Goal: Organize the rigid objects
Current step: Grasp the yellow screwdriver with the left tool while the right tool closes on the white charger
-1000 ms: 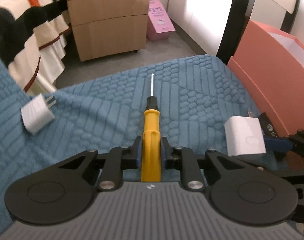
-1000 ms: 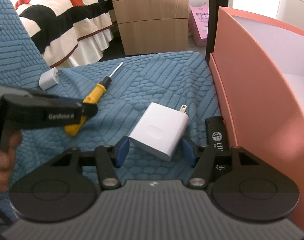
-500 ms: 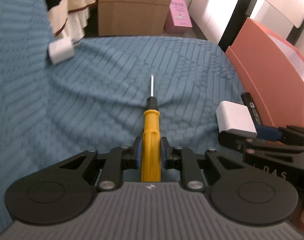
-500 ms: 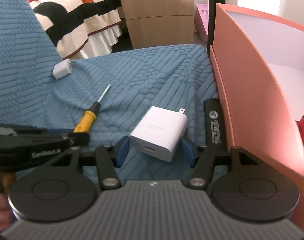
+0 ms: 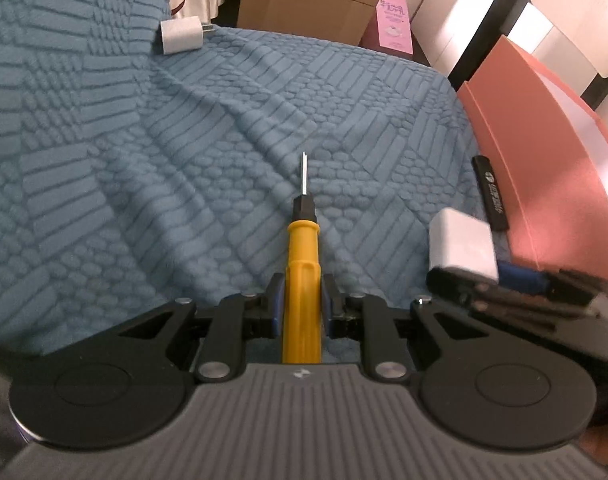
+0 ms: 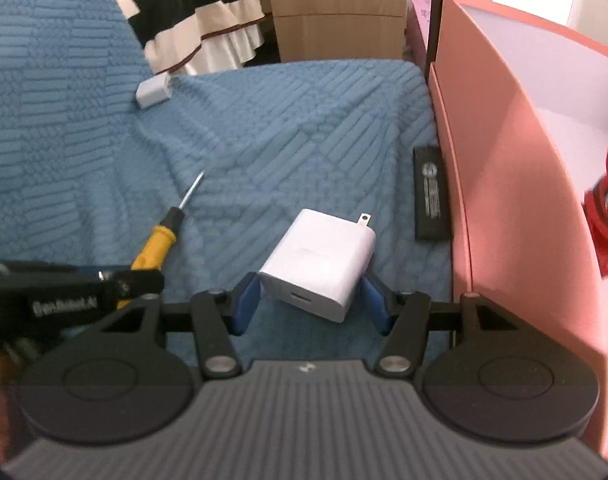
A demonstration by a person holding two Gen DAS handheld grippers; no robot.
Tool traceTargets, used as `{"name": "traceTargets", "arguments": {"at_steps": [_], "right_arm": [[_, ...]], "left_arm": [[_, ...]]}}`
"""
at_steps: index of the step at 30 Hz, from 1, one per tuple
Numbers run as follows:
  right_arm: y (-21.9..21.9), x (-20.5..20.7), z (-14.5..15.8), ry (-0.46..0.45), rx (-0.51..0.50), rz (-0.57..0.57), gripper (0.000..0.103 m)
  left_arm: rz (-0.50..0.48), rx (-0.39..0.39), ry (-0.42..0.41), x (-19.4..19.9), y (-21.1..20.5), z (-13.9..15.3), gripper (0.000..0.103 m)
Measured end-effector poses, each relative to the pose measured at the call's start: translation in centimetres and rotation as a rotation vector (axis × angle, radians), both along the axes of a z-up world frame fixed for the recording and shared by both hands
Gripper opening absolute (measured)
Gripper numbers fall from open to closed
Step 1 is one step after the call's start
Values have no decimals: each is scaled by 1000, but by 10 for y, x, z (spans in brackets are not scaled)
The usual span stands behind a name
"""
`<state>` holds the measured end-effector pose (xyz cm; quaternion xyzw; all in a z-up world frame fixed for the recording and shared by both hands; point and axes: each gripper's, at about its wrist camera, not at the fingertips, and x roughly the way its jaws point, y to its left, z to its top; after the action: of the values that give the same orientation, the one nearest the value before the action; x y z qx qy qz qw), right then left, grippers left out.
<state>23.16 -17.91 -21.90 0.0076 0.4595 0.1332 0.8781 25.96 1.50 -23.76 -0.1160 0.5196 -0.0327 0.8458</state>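
My left gripper (image 5: 302, 304) is shut on the handle of a yellow screwdriver (image 5: 302, 248), whose blade points away over the blue bedspread (image 5: 144, 140). In the right wrist view the screwdriver (image 6: 156, 240) shows at the left, in the left gripper (image 6: 116, 280). My right gripper (image 6: 311, 304) is shut on a large white charger (image 6: 319, 256), prongs pointing away, held just above the bedspread. The charger (image 5: 461, 242) also shows at the right of the left wrist view. The pink box (image 6: 503, 160) stands close on the right.
A small white charger (image 5: 182, 34) lies far back on the bedspread. A black flat bar (image 6: 431, 194) lies against the pink box wall. A red toy (image 6: 603, 208) sits inside the box. A wooden cabinet (image 6: 335, 8) and a striped blanket (image 6: 192, 4) are beyond the bed.
Both grippers have carried their things toward the pink box, and the left one has rolled. The red toy inside the box has come into the right wrist view.
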Motion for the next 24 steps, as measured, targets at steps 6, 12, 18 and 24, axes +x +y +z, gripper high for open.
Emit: {"name": "traceTargets", "arguments": {"at_steps": [6, 12, 18, 24], "right_arm": [[2, -20, 1, 16, -25, 13, 59], [-1, -24, -4, 47, 36, -36, 59], [-2, -20, -5, 50, 71, -90, 61], [-6, -7, -6, 74, 138, -168, 63]], "left_arm": [[-5, -4, 22, -16, -6, -4, 22], [6, -18, 22, -15, -4, -10, 23], [17, -37, 21, -9, 1, -11, 28], [41, -56, 8, -1, 7, -10, 29]]}}
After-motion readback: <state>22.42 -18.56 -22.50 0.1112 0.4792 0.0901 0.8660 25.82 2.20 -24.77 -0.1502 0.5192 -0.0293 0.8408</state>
